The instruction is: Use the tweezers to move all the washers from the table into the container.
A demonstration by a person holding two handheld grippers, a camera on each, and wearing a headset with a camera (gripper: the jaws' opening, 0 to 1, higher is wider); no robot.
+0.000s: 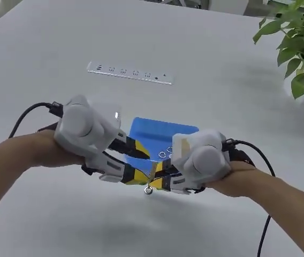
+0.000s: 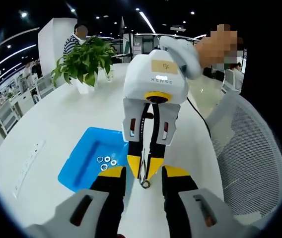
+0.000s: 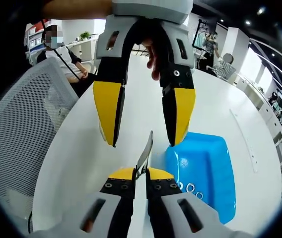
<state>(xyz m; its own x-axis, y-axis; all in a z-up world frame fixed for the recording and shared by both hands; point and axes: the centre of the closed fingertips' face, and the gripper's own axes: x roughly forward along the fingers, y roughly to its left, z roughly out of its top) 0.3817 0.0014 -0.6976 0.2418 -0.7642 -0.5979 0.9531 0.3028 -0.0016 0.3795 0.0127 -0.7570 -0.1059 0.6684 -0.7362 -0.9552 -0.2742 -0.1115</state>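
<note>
My right gripper (image 1: 160,174) is shut on a pair of metal tweezers (image 3: 144,151), which point down toward the white table. The tweezers' tips (image 2: 144,179) meet a small metal washer (image 1: 148,190) just in front of the blue container (image 1: 162,134); I cannot tell whether it is lifted. Three washers (image 2: 106,161) lie inside the container, seen too in the right gripper view as washers (image 3: 190,188). My left gripper (image 2: 145,173) faces the right one, open, with its yellow fingers (image 3: 108,109) on either side of the tweezers and nothing held.
A white power strip (image 1: 129,73) lies on the table beyond the container. A potted green plant (image 1: 296,48) stands at the far right. Cables trail from both grippers toward me. A mesh chair (image 2: 252,148) stands beside the table.
</note>
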